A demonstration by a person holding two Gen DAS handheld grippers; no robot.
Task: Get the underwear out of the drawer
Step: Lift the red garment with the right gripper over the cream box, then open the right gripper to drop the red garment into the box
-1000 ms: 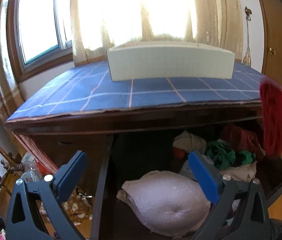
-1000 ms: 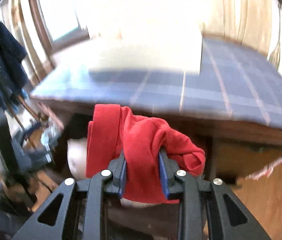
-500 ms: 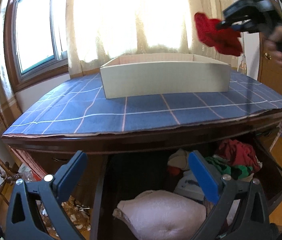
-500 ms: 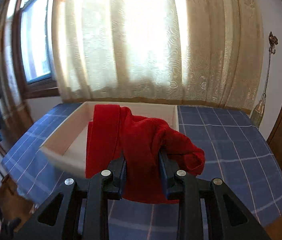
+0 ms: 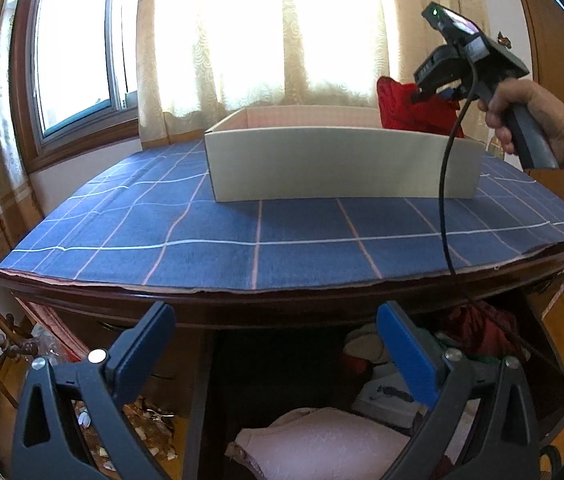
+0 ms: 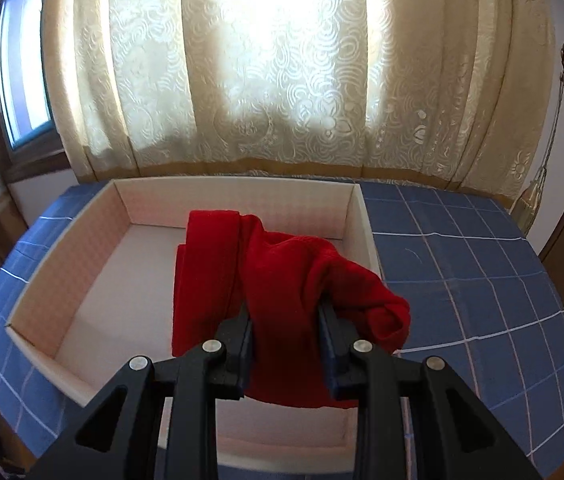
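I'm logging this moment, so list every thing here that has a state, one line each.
right gripper: shut on the red underwear, held over the box.
red underwear: bunched, hanging from the jaws, out of the drawer.
left gripper: open, holding nothing.
white box: open-topped, nothing lying in it.
drawer: pulled open, clothes inside.
curtains: drawn, backlit.

A lived-in bedroom at home is showing here: patterned cream curtains are glowing with daylight over a wood-framed window, a blue checked cloth is covering a dark wooden worktop, an open drawer is holding loose clothes, and a wooden door is standing at the right.
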